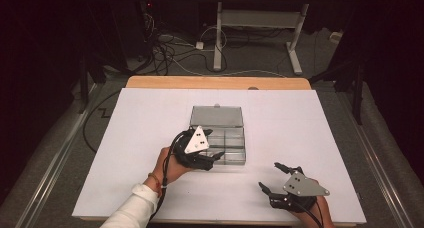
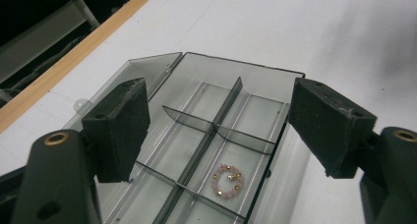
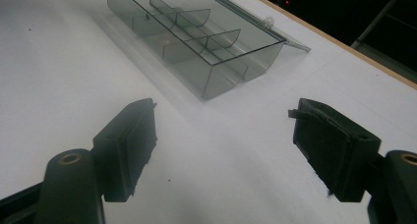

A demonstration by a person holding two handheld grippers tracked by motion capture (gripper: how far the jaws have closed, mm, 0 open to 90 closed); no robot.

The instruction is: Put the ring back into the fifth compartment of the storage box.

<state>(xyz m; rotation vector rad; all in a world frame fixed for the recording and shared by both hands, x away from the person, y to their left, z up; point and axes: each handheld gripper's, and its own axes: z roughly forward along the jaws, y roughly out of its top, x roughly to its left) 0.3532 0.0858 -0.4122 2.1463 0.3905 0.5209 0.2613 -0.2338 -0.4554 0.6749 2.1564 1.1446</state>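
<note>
We have the clear plastic box point(image 1: 224, 140) as our marker, lid point(image 1: 216, 116) flung open flat on its far side. Our left gripper point(image 2: 216, 130) hovers right over the box's near-left corner, jaws spread wide with nothing between them. Below it, a pink bead bracelet point(image 2: 226, 182) lies in one of the box's compartments. Our right gripper point(image 1: 274, 177) sits well off to the box's near-right above the white table point(image 1: 150, 118), jaws gaping too, holding nothing
</note>
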